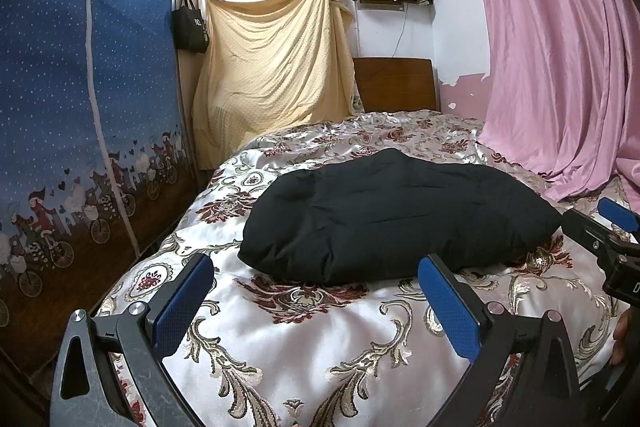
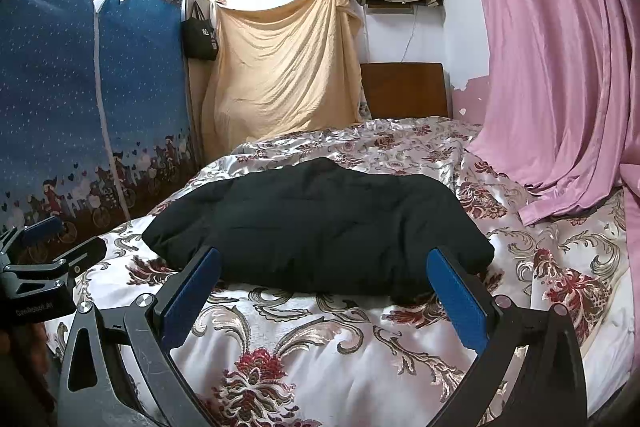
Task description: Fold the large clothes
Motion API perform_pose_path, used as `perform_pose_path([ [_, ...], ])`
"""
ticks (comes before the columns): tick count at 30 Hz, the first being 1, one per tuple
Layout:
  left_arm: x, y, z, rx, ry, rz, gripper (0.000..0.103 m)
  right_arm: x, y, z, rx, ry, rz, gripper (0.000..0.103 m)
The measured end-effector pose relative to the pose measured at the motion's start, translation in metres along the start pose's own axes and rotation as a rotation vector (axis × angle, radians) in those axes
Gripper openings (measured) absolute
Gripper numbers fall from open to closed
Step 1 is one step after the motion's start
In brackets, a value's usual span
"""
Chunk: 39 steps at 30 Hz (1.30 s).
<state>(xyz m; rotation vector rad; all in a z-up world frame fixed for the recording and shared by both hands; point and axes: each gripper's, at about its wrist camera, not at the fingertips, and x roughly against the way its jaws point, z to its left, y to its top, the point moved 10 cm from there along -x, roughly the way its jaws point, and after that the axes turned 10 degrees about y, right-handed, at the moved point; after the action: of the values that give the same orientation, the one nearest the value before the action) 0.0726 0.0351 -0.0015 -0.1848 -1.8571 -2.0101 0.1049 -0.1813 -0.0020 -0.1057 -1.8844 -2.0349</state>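
Folding looks finished: black garment (image 1: 396, 215) bundled at twelve o'clock on the bed (image 1: 320, 339), my left claw (image 1: 316, 299) and right claw (image 2: 324, 291) both released, so I'd withdraw.

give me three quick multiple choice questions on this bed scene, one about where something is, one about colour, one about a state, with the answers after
1. Where does the black garment lie?
A. on the floral bedspread
B. hung over the headboard
C. on the floor

2. What colour is the curtain beside the bed?
A. green
B. pink
C. white

3. How do the two grippers stand?
A. both shut on the garment
B. one open, one shut
C. both open, holding nothing

Answers:
1. A, the garment rests in a bundle on the floral bedspread, short of the headboard.
2. B, the curtain hangs in pink folds down onto the bed's edge.
3. C, the left gripper and the right gripper each show blue pads spread wide with only bedspread between them.
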Motion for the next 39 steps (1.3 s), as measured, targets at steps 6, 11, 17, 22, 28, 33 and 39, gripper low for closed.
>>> perform_pose_path([
  [6,-0.0002,-0.0001,0.0002,-0.001,0.001,-0.002,0.103,-0.0001,-0.0009,0.0013,0.0,0.001,0.003,0.101],
  [11,0.0,-0.0002,0.0004,-0.001,0.001,-0.002,0.103,-0.0003,-0.0012,0.0019,0.0,0.0,0.003,0.101],
  [17,0.0001,-0.0005,0.0003,-0.002,0.0,-0.003,0.103,-0.0003,-0.0013,0.0017,0.0,0.0,0.003,0.101],
  [22,0.001,0.0014,0.0011,-0.001,0.001,-0.006,0.103,-0.0004,-0.0013,0.0021,0.001,0.0,0.003,0.101],
  [28,0.0011,0.0015,0.0015,-0.001,0.001,-0.007,0.103,-0.0003,-0.0013,0.0022,-0.001,0.0,0.003,0.101],
  [33,0.0011,0.0011,0.0014,-0.002,0.001,-0.007,0.103,-0.0003,-0.0014,0.0023,0.0,0.0,0.003,0.101],
  [39,0.0018,0.0031,0.0021,-0.001,0.003,-0.009,0.103,-0.0003,-0.0013,0.0026,0.0,-0.001,0.003,0.101],
])
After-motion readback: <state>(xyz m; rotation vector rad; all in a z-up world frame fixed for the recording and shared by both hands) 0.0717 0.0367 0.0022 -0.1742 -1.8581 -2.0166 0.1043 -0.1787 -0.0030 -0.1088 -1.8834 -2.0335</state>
